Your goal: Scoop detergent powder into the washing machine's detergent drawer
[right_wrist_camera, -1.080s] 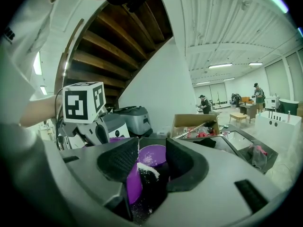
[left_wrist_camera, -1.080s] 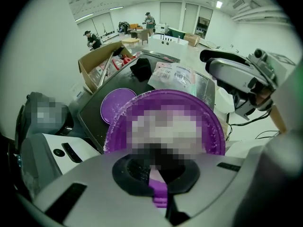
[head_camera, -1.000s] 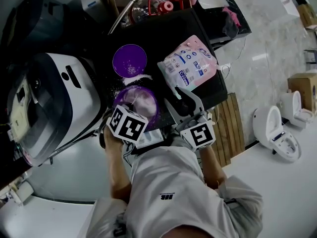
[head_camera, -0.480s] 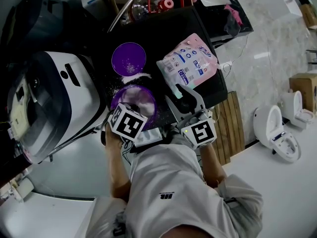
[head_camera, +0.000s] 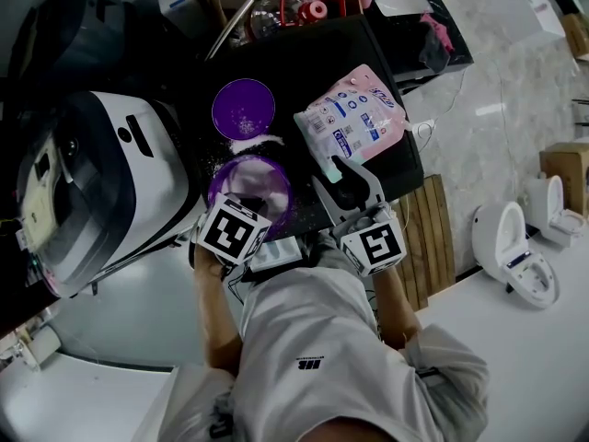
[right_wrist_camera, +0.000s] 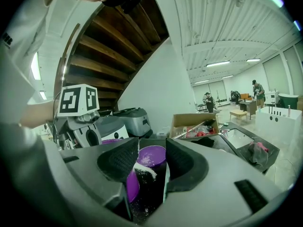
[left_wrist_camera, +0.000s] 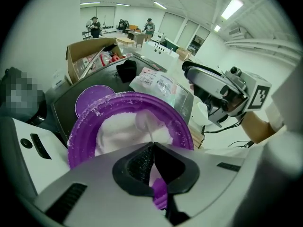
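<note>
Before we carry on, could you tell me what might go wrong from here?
The left gripper pinches the scoop by its thin handle; loaded, it could twist and spill.
The right gripper is open, off the tub, so the tub may slide.
Spilled powder by the lid shows how easily it scatters.

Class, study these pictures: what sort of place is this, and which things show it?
Probably a big open test hall or showroom, not a home: a washing machine stands near a toilet set on open floor, and people stand by distant tables under strip lights.
</note>
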